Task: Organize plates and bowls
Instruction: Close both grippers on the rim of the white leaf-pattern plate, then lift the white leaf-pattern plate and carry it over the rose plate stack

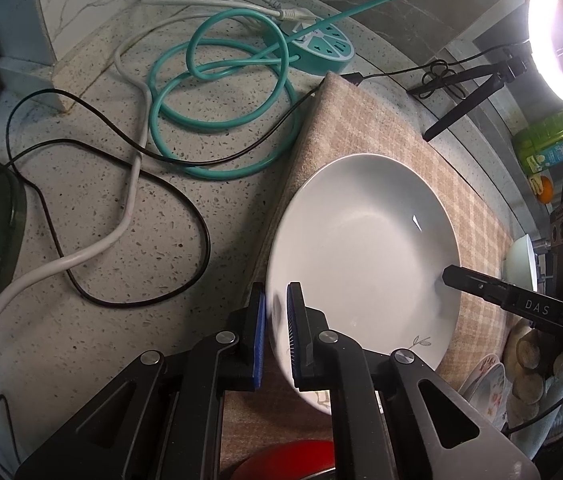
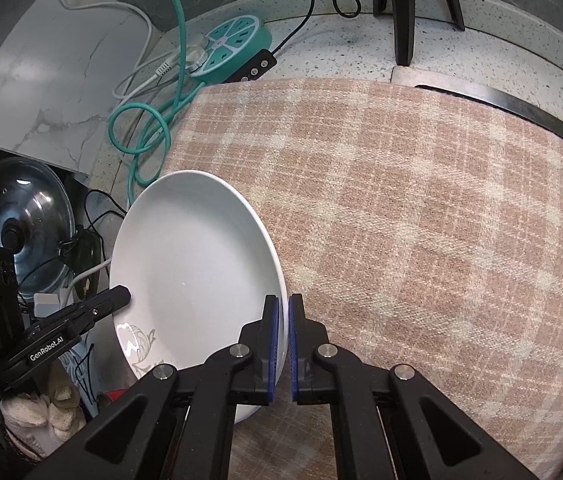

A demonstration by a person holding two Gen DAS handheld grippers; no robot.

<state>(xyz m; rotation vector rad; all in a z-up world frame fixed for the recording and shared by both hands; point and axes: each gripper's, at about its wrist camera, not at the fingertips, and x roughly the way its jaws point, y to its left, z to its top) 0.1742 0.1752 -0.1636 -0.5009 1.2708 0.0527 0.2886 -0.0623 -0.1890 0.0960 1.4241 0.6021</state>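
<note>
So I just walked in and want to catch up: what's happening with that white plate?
A person is holding the white plate with both hand-held tools at once. The left tool is clamped on one side of its rim, and the right tool is clamped on the opposite side. The plate is over the checked beige mat, with its left part reaching past the mat's edge over the speckled counter. Whether it rests on the mat or is lifted just clear, I cannot tell.

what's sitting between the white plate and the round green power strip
In the left wrist view, only bare checked mat lies between the white plate and the green power strip, plus a thin black cable at the mat's corner.
</note>
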